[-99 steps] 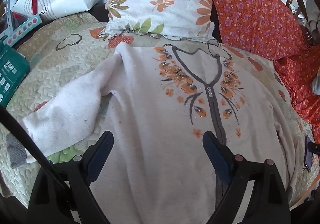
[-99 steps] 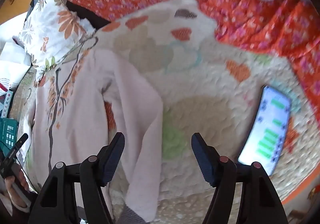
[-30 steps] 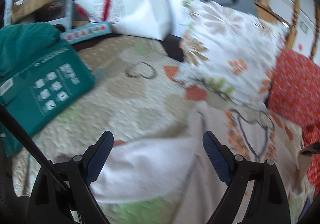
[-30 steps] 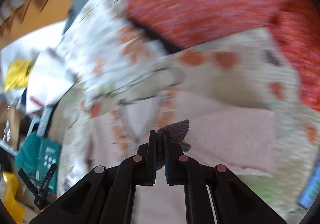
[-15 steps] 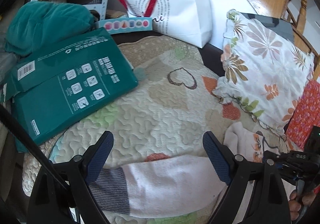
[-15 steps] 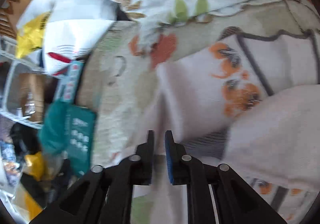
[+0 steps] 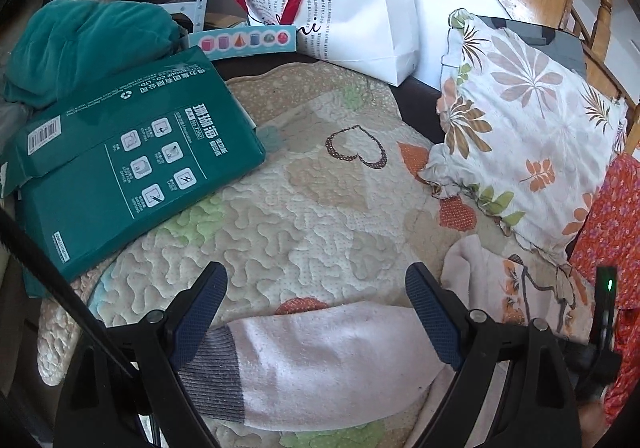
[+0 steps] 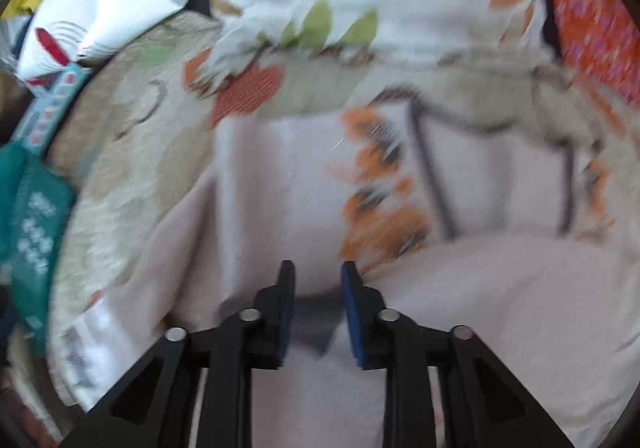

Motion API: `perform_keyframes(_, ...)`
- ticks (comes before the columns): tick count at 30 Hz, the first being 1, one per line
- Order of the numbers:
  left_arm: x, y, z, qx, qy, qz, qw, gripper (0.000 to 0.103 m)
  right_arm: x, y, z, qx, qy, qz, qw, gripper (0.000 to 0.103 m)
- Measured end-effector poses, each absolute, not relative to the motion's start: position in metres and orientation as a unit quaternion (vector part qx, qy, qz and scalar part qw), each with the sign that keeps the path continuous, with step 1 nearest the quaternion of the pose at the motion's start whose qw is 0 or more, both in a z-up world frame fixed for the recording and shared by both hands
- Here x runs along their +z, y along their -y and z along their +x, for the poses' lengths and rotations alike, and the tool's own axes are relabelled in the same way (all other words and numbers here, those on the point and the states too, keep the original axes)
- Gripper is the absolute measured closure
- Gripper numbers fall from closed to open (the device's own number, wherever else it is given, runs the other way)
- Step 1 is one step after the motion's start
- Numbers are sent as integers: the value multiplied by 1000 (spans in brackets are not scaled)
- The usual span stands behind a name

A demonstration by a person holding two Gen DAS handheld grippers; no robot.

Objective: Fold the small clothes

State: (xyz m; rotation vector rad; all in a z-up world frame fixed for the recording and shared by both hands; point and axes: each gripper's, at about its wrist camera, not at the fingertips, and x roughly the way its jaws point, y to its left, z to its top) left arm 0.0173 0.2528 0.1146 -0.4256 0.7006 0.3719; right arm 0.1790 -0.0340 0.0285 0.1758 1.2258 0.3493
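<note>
A pale pink sweater with orange flowers and a dark neckline trim (image 8: 492,184) lies on the quilted bedspread (image 7: 304,216). Its left sleeve (image 7: 332,356), with a grey ribbed cuff (image 7: 216,372), lies flat between the fingers of my open left gripper (image 7: 316,304). In the blurred right wrist view the right sleeve (image 8: 500,288) lies folded across the sweater's chest. My right gripper (image 8: 318,288) stands just above the sleeve's grey cuff (image 8: 316,324), jaws parted a little, holding nothing.
A green box (image 7: 124,164) lies at the left on the bedspread, a white paper bag (image 7: 344,12) behind it. A floral pillow (image 7: 528,128) and orange fabric (image 7: 612,216) lie at the right. The other gripper's body (image 7: 604,324) shows at the right edge.
My right gripper, shut on the right sleeve's cuff and carrying it across the chest, has opened and let it go. My left gripper has swung left over the left sleeve, staying open.
</note>
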Motion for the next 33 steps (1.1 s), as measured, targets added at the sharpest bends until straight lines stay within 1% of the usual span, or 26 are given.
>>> perform_keyframes(2, 114, -254, 18, 177, -338, -211, 900, 13, 13, 29, 155, 192, -602, 70, 772, 80)
perform_keyframes(5, 114, -252, 21, 170, -341, -218, 898, 13, 10, 32, 134, 195, -607, 37, 769, 80)
perform_keyframes(7, 113, -248, 22, 164, -343, -217, 899, 13, 20, 41, 131, 195, -599, 43, 775, 80)
perform_keyframes(10, 113, -244, 23, 165, -343, -209, 901, 13, 49, 51, 135, 194, -554, 28, 809, 80)
perform_keyframes(12, 113, -245, 23, 166, -345, -210, 900, 13, 56, 50, 141, 194, -540, 12, 819, 70)
perform_keyframes(14, 111, -247, 24, 167, -347, -216, 897, 13, 56, 36, 146, 193, -534, -11, 823, 66)
perform_keyframes(17, 109, -250, 25, 165, -352, -225, 893, 13, 34, 8, 151, 188, -546, -76, 812, 56)
perform_keyframes(18, 108, -251, 25, 165, -353, -226, 893, 13, 25, 4, 153, 179, -555, -97, 807, 58)
perform_keyframes(19, 108, -252, 25, 165, -354, -227, 892, 13, 19, 1, 154, 166, -558, -117, 805, 66)
perform_keyframes(20, 108, -253, 24, 165, -353, -228, 892, 13, 23, 2, 153, 154, -547, -125, 813, 86)
perform_keyframes(21, 109, -255, 23, 168, -350, -230, 892, 13, 28, 4, 154, 161, -545, -109, 815, 95)
perform_keyframes(23, 112, -259, 21, 177, -340, -234, 893, 13, 47, 9, 160, 164, -528, -75, 830, 95)
perform_keyframes(28, 115, -271, 17, 202, -329, -247, 889, 13, 87, -9, 197, 156, -490, -45, 856, 95)
perform_keyframes(31, 117, -284, 11, 224, -323, -250, 885, 13, 88, -25, 212, 159, -487, -29, 858, 86)
perform_keyframes(32, 119, -291, 8, 232, -319, -253, 883, 13, 88, -32, 212, 153, -486, -35, 859, 81)
perform_keyframes(33, 122, -300, 2, 247, -311, -257, 881, 13, 90, -38, 208, 156, -482, -39, 861, 81)
